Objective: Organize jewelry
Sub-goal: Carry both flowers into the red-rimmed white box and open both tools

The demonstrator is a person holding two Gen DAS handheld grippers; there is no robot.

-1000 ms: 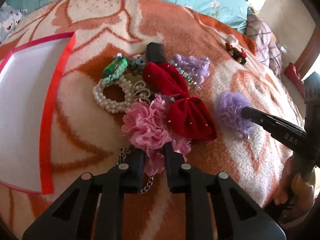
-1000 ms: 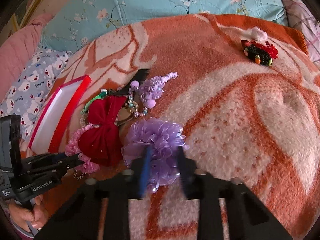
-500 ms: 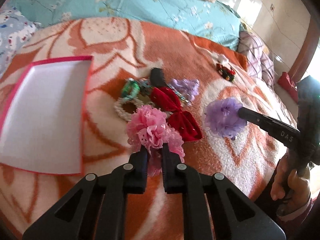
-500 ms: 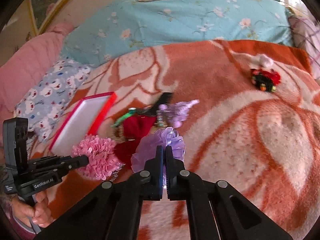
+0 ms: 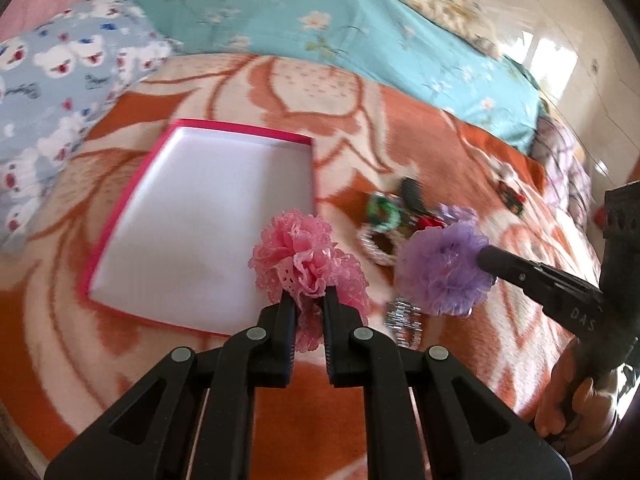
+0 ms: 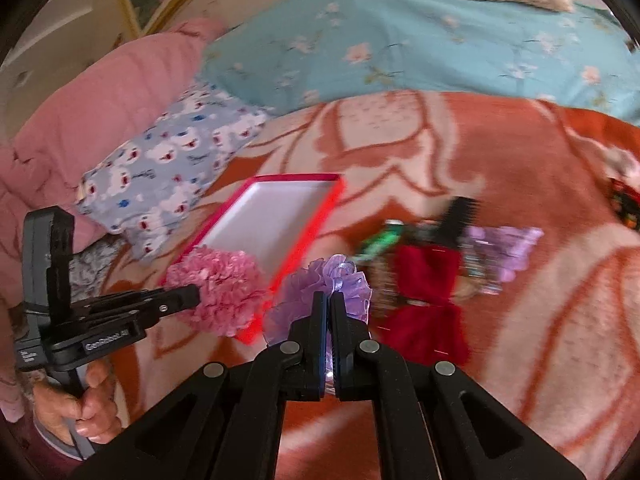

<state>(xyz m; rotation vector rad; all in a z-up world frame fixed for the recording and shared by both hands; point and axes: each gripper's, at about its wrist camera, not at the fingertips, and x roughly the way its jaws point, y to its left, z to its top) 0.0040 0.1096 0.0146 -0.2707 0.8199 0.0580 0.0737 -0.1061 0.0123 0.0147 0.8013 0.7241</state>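
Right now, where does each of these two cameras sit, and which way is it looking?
Left wrist: on the left gripper, facing the pink-rimmed white tray; its fingers pinch a pink frilly flower.
Right wrist: on the right gripper, holding a purple frilly flower; left hand visible.
Shared: tray, both flowers, orange patterned blanket.

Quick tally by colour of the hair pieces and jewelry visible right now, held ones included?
Pink: 1, pink scrunchie, in the left tongs
Purple: 2, purple scrunchie in the right tongs; purple hair tie
Red: 1, red bow
Green: 1, green bracelet
Black: 1, black comb
Pearl: 1, pearl bracelet
Total: 7; the blurred pile may hide more.
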